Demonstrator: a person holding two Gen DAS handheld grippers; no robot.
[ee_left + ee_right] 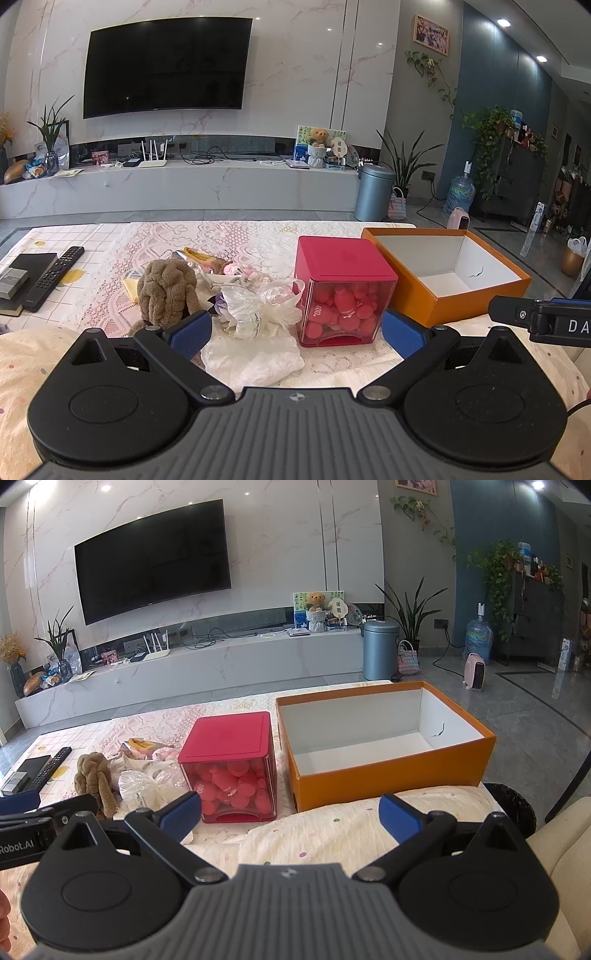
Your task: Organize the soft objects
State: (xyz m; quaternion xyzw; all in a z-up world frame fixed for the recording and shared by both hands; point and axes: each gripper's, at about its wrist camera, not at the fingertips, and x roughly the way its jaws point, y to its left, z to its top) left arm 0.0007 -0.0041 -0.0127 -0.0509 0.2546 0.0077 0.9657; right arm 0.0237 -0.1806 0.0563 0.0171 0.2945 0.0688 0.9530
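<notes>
A brown plush toy (168, 288) lies on the lace-covered table beside a pile of crinkled plastic bags and small soft items (258, 306). A red-lidded clear box of pink sponges (341, 291) stands to their right. An empty orange box (447, 266) sits at the far right. My left gripper (295, 328) is open, empty, just short of the pile. In the right wrist view my right gripper (290, 812) is open and empty, in front of the red box (231, 766) and the orange box (384, 734); the plush (94, 779) is at left.
A TV remote (55, 277) and a dark book with a small box (22, 277) lie at the table's left. A cushion with dots (332, 834) lies under my grippers. A TV wall, a bin (373, 192) and plants stand beyond the table.
</notes>
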